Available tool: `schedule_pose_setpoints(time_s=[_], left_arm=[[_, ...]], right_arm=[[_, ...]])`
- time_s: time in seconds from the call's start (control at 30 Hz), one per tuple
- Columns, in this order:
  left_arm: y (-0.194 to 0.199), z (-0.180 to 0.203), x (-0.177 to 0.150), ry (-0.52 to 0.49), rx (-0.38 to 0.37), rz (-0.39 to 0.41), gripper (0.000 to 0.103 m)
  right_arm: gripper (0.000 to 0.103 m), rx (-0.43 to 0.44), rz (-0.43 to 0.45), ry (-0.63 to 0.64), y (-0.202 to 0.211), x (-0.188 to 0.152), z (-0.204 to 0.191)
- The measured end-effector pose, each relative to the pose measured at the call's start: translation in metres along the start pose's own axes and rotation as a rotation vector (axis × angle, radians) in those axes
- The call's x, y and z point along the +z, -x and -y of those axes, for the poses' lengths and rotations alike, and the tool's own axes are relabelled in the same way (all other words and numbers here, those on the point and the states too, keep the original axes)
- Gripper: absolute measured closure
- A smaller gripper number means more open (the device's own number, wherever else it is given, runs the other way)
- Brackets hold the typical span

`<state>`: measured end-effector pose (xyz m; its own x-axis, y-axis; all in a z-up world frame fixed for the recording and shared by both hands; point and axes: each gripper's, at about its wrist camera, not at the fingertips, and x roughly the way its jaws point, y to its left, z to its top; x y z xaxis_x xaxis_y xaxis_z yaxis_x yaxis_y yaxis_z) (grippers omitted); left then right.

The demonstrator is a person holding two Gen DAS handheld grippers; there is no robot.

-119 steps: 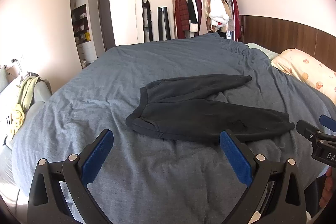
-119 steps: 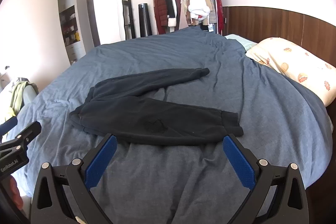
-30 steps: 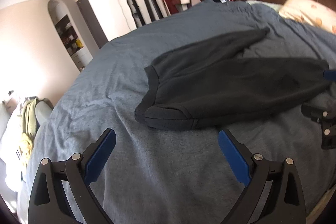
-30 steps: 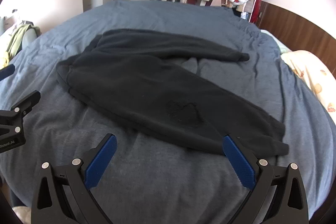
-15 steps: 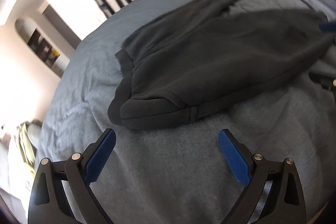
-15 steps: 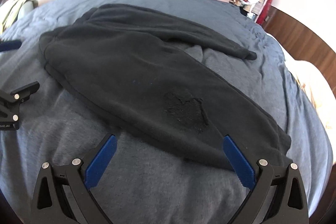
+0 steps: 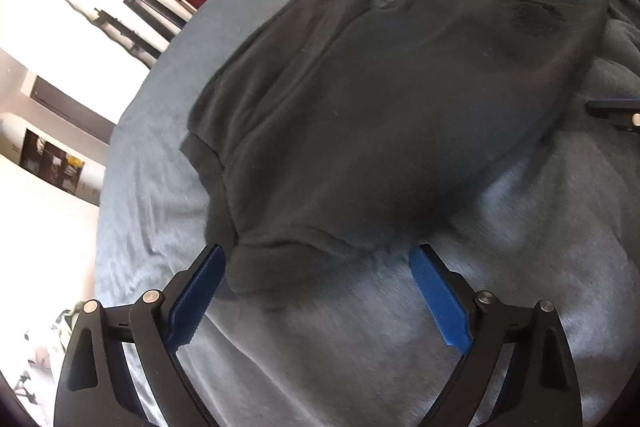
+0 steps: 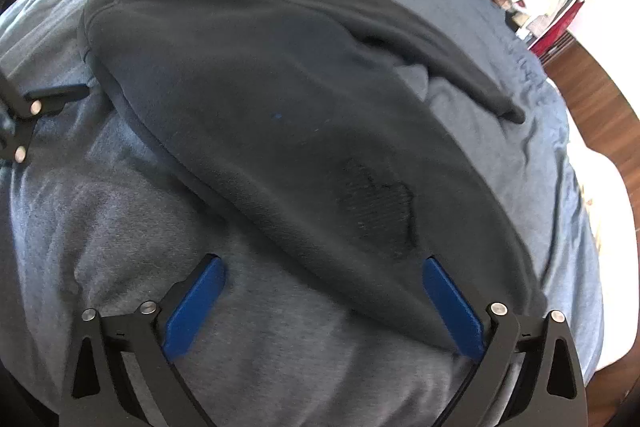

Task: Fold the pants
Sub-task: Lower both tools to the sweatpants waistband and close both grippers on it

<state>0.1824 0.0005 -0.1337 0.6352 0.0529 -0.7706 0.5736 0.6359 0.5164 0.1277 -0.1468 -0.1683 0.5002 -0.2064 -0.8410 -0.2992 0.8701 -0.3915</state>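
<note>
Pants [image 7: 360,99] lie lengthwise across the bed [image 7: 520,267]: left gripper [image 7: 316,291] at their waistband, right gripper [image 8: 324,303] by the near leg, both jaws open.

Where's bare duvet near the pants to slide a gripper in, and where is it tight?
Bare blue duvet lies along the near edge of the black pants, under the open right gripper, and beside the waistband under the open left gripper. A narrow bare wedge sits between the legs. The waistband corner is tight.
</note>
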Motion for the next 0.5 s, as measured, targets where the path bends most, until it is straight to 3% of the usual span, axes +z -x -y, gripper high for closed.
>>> schedule_pose_setpoints(time_s=[0.1, 0.23, 0.3, 0.37, 0.43, 0.5], left_arm=[[-0.003, -0.004, 0.011, 0.011, -0.01, -0.008, 0.011], [-0.003, -0.005, 0.019, 0.011, -0.029, -0.03, 0.018], [-0.002, -0.007, 0.023, 0.021, -0.046, -0.038, 0.026], [-0.001, -0.009, 0.025, 0.032, -0.072, -0.05, 0.04], [-0.003, -0.007, 0.026, 0.036, -0.11, -0.071, 0.049], [-0.006, -0.006, 0.029, 0.026, -0.12, -0.084, 0.054]], right_arm=[[0.007, -0.028, 0.021, -0.009, 0.005, -0.001, 0.003], [0.018, -0.032, 0.019, -0.018, 0.001, 0.005, 0.014], [0.024, -0.032, 0.01, -0.016, -0.001, 0.005, 0.02], [0.032, -0.026, 0.003, -0.016, -0.002, 0.005, 0.026], [0.052, -0.012, -0.011, -0.015, -0.003, 0.005, 0.03], [0.065, 0.013, -0.038, -0.019, -0.005, 0.006, 0.033]])
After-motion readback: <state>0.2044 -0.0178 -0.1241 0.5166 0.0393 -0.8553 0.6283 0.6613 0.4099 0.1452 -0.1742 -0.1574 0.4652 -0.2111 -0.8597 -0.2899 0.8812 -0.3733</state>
